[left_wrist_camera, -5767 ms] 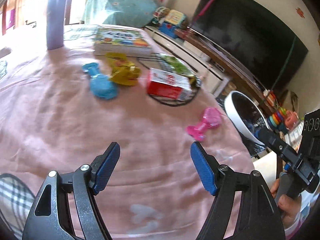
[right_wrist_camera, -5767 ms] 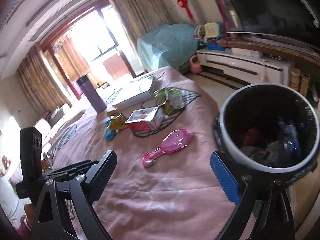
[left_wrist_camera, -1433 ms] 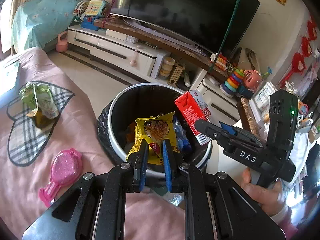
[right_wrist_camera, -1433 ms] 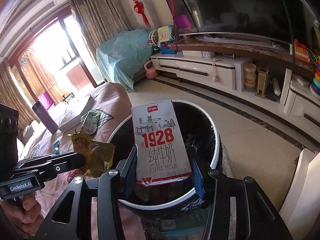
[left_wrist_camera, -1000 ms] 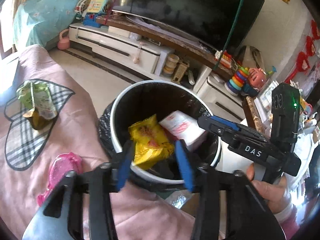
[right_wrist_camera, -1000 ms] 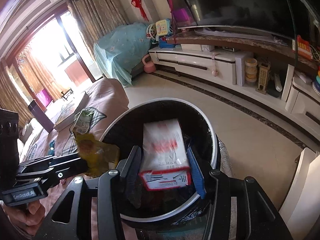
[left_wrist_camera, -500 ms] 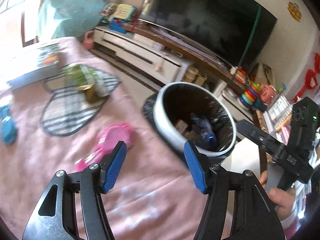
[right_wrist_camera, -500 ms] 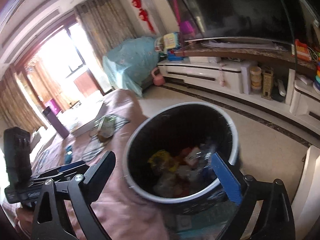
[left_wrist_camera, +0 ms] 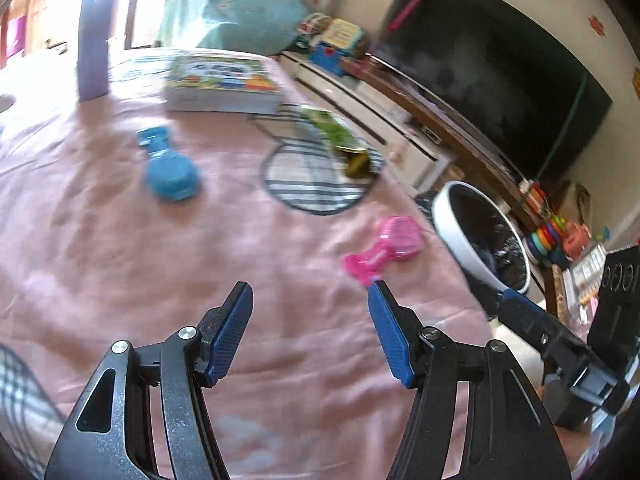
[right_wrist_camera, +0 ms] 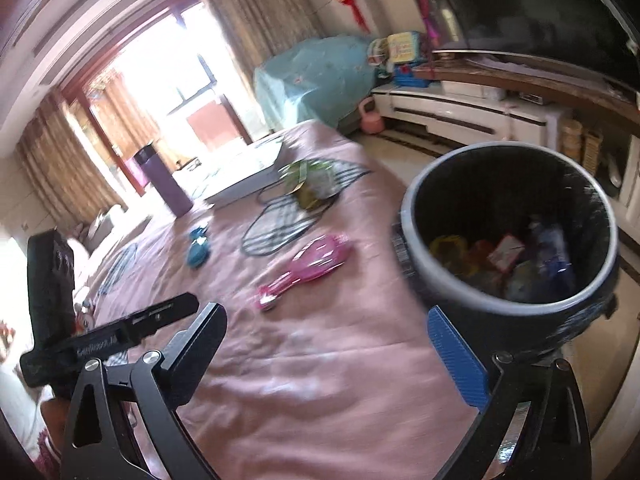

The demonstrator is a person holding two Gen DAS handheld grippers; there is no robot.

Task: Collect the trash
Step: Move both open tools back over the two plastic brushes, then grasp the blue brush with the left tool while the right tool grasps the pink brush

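Observation:
A white-rimmed black trash bin (right_wrist_camera: 500, 145) stands beside the pink-covered table, with a yellow wrapper (right_wrist_camera: 448, 250) and a red-and-white milk carton (right_wrist_camera: 506, 250) lying inside. My right gripper (right_wrist_camera: 325, 311) is open and empty, its right finger just in front of the bin. My left gripper (left_wrist_camera: 310, 286) is open over the pink cloth (left_wrist_camera: 120, 260), nothing between its blue pads. The bin (left_wrist_camera: 452, 232) shows at that view's right. A green snack packet (left_wrist_camera: 336, 132) (right_wrist_camera: 304, 176) lies on a checked heart patch farther back.
A pink brush (left_wrist_camera: 384, 248) (right_wrist_camera: 312, 264) lies near the table edge by the bin, a blue brush (left_wrist_camera: 170, 172) farther in. A book (left_wrist_camera: 220, 84) and a purple flask (left_wrist_camera: 92, 40) stand at the back. A TV cabinet (right_wrist_camera: 460, 108) lines the wall.
Both grippers let the yellow wrapper and the milk carton fall into the bin, opened wide, and swung away from the bin to over the pink cloth.

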